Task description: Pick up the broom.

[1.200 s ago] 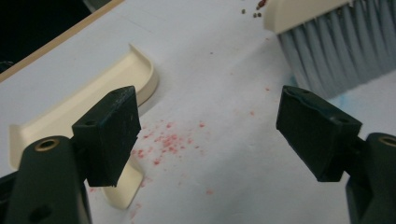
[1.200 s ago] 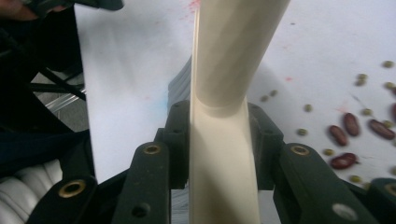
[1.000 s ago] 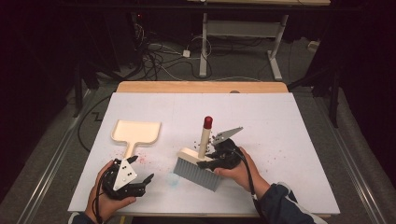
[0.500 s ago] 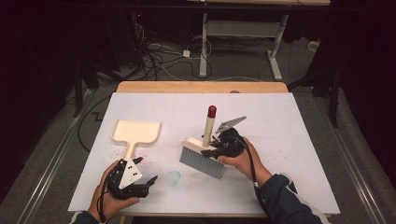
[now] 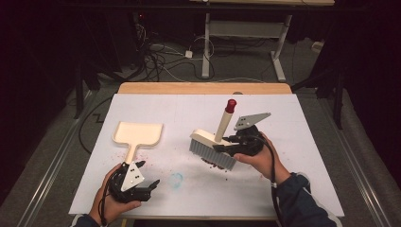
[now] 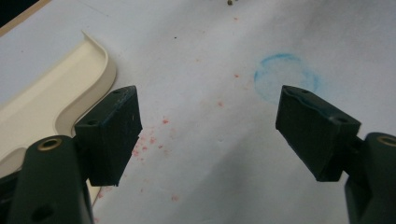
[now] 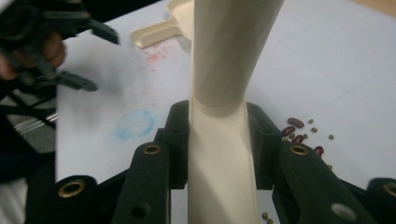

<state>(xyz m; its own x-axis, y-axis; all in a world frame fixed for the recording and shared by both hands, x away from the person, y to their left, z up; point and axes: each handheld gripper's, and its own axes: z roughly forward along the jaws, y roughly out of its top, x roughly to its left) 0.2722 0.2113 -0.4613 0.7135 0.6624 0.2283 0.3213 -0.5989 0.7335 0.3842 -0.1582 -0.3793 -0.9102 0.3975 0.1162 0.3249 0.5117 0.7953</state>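
My right gripper (image 5: 226,143) is shut on the cream handle (image 7: 224,70) of a brush (image 5: 206,137) with grey bristles and a red tip, held tilted just above the white table cover (image 5: 302,142). Dark red beans (image 5: 213,164) and small green ones (image 7: 299,127) lie scattered under and beside the bristles. A cream dustpan (image 5: 138,134) lies flat at the left, its handle pointing toward my left gripper (image 5: 146,187). That gripper (image 6: 205,126) stands open over bare cover, with the dustpan's edge (image 6: 51,98) beside one jaw.
A blue ring mark (image 5: 177,179) and faint red specks stain the cover between the two hands. The wooden table edge (image 5: 203,88) shows at the back. Beyond it are a desk frame (image 5: 208,42) and cables on the floor.
My right gripper has lifted the brush and carried it away from the person and slightly right, uncovering beans beneath it. The left gripper and the dustpan have stayed put.
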